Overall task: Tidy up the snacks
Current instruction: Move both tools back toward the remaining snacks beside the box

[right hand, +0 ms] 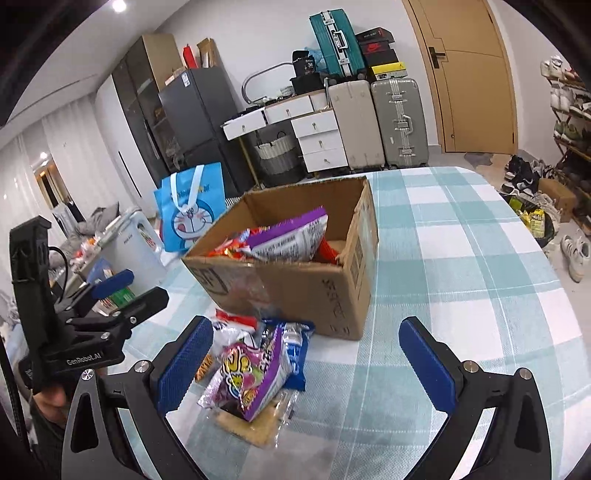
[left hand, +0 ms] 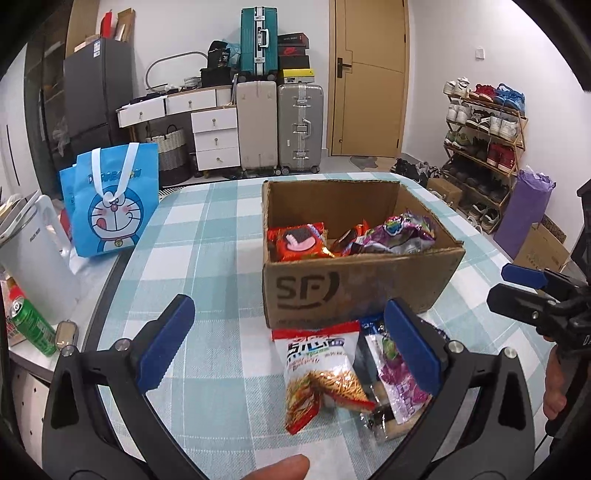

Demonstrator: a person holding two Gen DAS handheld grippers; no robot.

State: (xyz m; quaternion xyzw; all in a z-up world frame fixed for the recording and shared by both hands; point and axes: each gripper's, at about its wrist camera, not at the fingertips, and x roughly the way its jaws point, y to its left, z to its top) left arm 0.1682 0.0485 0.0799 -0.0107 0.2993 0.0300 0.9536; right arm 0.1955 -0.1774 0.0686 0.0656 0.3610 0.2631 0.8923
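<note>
Where purple packet (right hand: 255, 384) overlaps, biscuits (right hand: 255, 430) half-hidden.

Light: bright, even indoor light; ceiling lamp (right hand: 119, 5) glares top left.
Edges: strong fisheye bending, dark corners.
Focus: mostly sharp.

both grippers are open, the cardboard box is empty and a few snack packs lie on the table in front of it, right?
Not quite: the cardboard box already holds snack packets, as the left wrist view shows. The left gripper and right gripper are open, with loose snack packs before the box.
</note>
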